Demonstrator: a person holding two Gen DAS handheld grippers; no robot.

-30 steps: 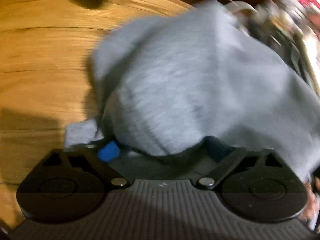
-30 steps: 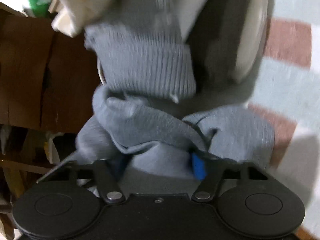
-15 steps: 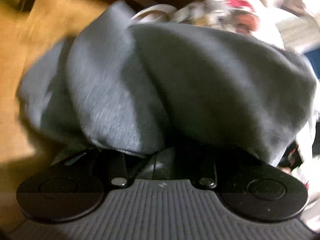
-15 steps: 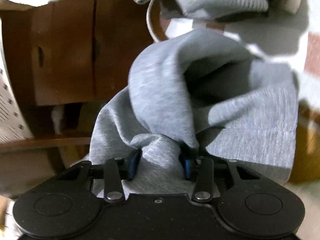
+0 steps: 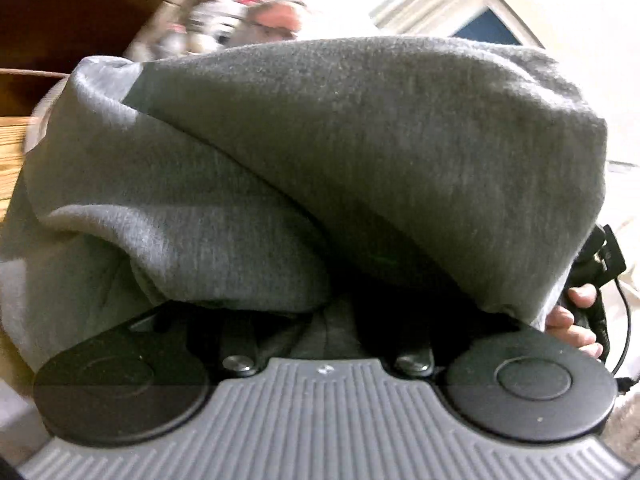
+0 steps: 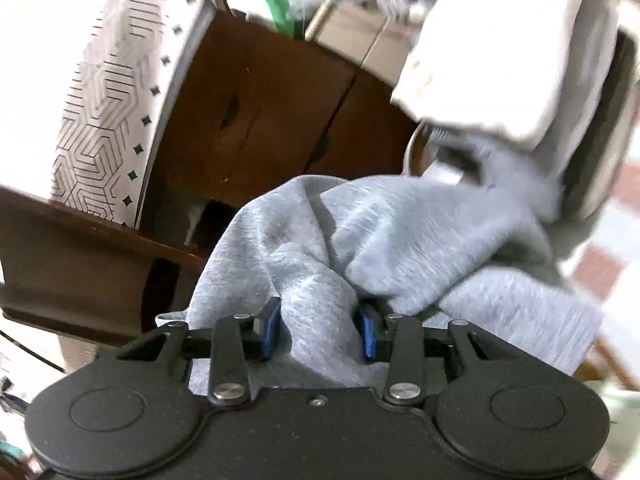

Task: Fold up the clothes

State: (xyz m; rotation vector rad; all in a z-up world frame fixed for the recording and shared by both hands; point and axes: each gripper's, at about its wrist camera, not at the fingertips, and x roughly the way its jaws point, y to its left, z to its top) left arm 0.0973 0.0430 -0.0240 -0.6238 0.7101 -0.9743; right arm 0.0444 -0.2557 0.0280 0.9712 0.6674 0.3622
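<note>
Right gripper (image 6: 320,330): two blue-padded fingers (image 6: 269,330) pinching a bunched fold of the grey sweatshirt (image 6: 400,240); cloth fills the gap between the pads and spills over the gripper body.

Left gripper (image 5: 324,320): fingers buried under the same garment; whether they are spread or pressed together cannot be told. Grey sweatshirt (image 5: 340,160) drapes over the front of the gripper and covers most of the left wrist view.

Grey sweatshirt, further: in the right wrist view it rises from the pinch toward the far right, where a ribbed edge shows, blurred, below a pale object (image 6: 500,48) that cannot be identified.

Hand (image 5: 572,320): at the right edge of the left wrist view, fingers wrapped round a black handle with a cable.

Wooden cabinet (image 6: 260,112): dark brown, far and left of the sweatshirt.

Patterned white panel (image 6: 116,92): left of the cabinet, black geometric lines.

Checked surface (image 6: 600,264): right side, red and pale squares.

Wooden surface (image 5: 12,148): left edge of the left wrist view, light planks.
</note>
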